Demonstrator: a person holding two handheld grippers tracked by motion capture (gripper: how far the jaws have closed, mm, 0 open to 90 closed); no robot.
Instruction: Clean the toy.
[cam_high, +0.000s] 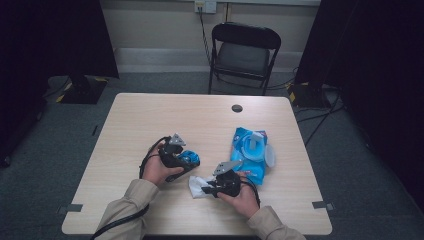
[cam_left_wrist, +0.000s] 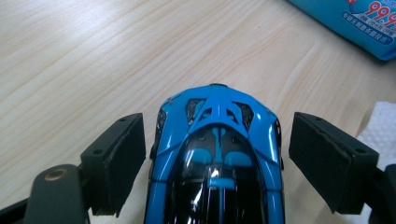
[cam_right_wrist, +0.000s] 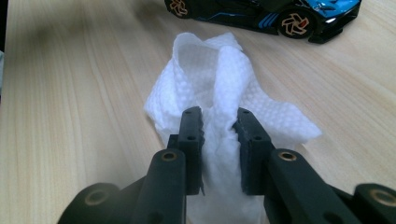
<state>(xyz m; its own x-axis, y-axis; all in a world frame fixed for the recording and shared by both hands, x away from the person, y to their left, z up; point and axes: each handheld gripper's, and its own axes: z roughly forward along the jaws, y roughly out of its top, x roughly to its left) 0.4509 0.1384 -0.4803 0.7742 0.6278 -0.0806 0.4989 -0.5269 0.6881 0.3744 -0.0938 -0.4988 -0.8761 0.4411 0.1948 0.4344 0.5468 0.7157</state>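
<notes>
- Light wood-grain table (cam_high: 150, 120), centre of frame; round cable hole (cam_high: 237, 108) near its far edge.
- Black folding chair (cam_high: 243, 55), top centre, behind table.
- Beige wall (cam_high: 150, 25) across top; wall socket (cam_high: 205, 6) with cable hanging down.
- Grey carpet floor (cam_high: 65, 135); loose cables (cam_high: 320, 112) at right.
- Black curtains (cam_high: 50, 35) upper left and right; dim, even light.
</notes>
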